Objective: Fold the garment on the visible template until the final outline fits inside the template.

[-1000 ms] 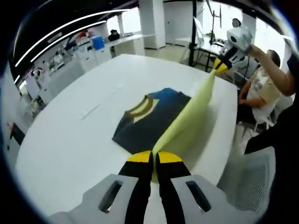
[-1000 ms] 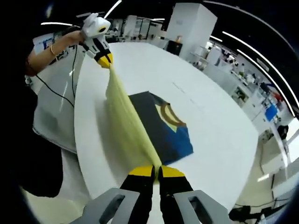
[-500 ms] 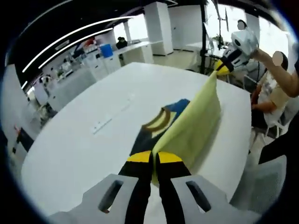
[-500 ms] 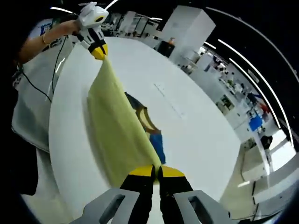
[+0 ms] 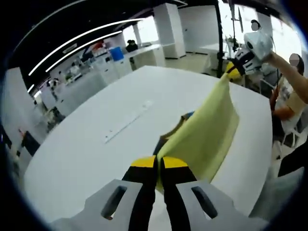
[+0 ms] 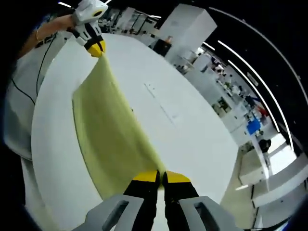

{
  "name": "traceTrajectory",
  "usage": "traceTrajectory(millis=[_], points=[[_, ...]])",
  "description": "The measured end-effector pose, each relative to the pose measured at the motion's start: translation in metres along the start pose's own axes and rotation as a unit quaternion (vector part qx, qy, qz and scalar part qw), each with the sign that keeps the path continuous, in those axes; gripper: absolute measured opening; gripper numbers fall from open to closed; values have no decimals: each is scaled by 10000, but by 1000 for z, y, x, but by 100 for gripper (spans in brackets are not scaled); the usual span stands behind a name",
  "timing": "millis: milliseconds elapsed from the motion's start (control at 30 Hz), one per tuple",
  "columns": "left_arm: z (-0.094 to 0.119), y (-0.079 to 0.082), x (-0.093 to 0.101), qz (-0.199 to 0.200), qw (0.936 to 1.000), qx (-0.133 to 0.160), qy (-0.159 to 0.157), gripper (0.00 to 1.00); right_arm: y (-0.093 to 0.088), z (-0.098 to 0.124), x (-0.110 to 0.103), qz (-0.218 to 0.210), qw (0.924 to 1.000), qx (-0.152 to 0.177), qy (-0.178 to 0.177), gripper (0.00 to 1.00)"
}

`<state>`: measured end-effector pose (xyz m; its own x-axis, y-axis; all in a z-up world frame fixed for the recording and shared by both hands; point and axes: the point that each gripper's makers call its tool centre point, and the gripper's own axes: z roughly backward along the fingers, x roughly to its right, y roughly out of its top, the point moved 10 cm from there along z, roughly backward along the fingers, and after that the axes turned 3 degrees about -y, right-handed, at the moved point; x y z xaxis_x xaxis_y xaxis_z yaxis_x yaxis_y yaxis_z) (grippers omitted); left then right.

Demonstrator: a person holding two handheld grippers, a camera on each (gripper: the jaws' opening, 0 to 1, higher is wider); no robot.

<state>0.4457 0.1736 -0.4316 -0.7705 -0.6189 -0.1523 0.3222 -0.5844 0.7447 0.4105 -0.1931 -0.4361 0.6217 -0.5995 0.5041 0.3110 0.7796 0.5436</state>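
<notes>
Both grippers, left gripper (image 5: 158, 160) and right gripper (image 6: 160, 176), are clamped on the yellow template (image 5: 210, 130), now lifted higher above the white tabletop (image 5: 96, 144) than 1 second ago. It hides most of the dark garment (image 5: 179, 124) beneath, so folding cannot start yet.

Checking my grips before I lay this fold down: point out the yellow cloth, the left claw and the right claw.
yellow cloth (image 6: 108, 139): right gripper view, middle of the lifted sheet.
left claw (image 5: 159, 163): left gripper view, between its yellow tips, at the cloth's corner.
right claw (image 6: 160, 178): right gripper view, between its yellow tips, at the cloth's corner.
</notes>
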Motion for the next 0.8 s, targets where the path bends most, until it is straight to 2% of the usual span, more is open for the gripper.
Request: traceTrajectory(millis=[67, 167, 333, 367, 533, 633, 700, 800], points=[[-8, -1, -1, -29, 10000, 26, 29, 1, -2, -8, 1, 109, 9999, -106, -75, 0], [-18, -3, -3, -113, 9999, -118, 47, 1, -4, -23, 0, 202, 9997, -129, -95, 0], [-37, -12, -9, -126, 9995, -296, 32, 1, -11, -44, -1, 66, 9997, -242, 31, 0], [-52, -19, -15, -71, 9992, -384, 23, 1, -15, -62, 1, -123, 9997, -217, 76, 0], [-74, -30, -25, 84, 9989, -462, 2, 1, -18, -87, 2, -119, 9996, -227, 126, 0], [-90, -36, -28, -17, 9983, -575, -19, 1, -23, -103, 1, -171, 9989, -353, 251, 0], [-98, -38, -29, -309, 9975, -631, 37, 1, -28, -115, 0, -336, 9979, -440, 340, 0], [-113, -43, -33, -357, 9966, -744, 16, 1, -35, -131, -2, -525, 9962, -544, 438, 0]])
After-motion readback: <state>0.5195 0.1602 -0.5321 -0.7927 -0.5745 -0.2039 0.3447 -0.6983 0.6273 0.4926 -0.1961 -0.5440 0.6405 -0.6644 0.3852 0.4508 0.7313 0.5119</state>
